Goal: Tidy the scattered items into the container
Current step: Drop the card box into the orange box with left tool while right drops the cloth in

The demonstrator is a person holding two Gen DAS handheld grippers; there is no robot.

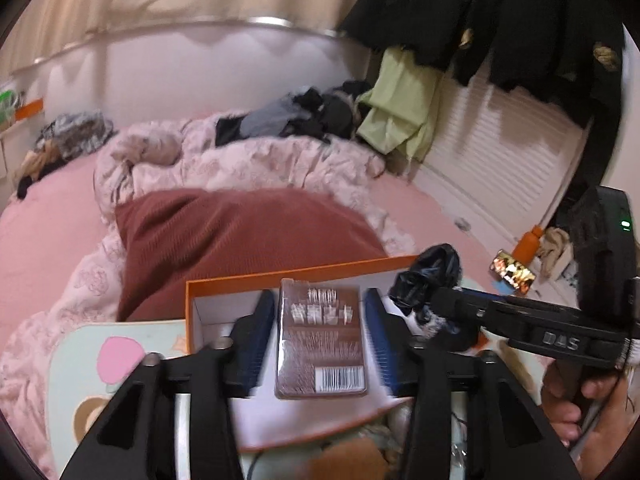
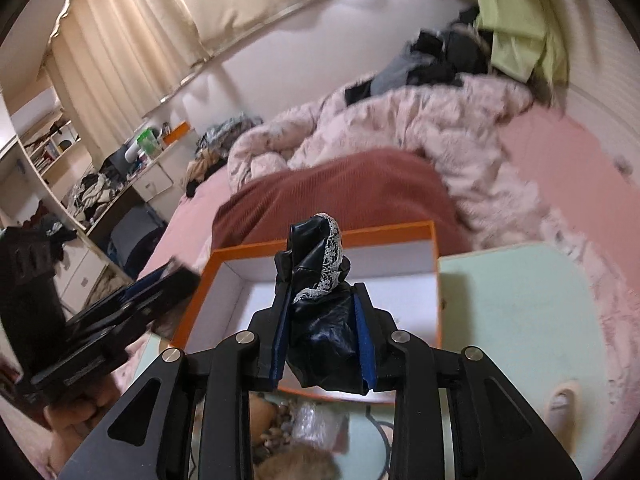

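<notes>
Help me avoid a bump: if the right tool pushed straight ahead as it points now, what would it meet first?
Probably the orange box: the right tool, shut on the black lace-trimmed bundle, points into its white interior, likely meeting the far wall first. Depth is unclear.

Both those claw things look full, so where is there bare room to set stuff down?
The orange cardboard box shows a bare white floor. The pale green board is bare right of it; its near edge is crowded with small items.

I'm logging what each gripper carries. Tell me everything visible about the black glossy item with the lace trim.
The black glossy item with white lace trim looks like thin, crinkled, shiny fabric or film, bunched into a lump. The right gripper is shut on it between blue pads, above the open orange box. Its top sticks up past the fingertips.
</notes>
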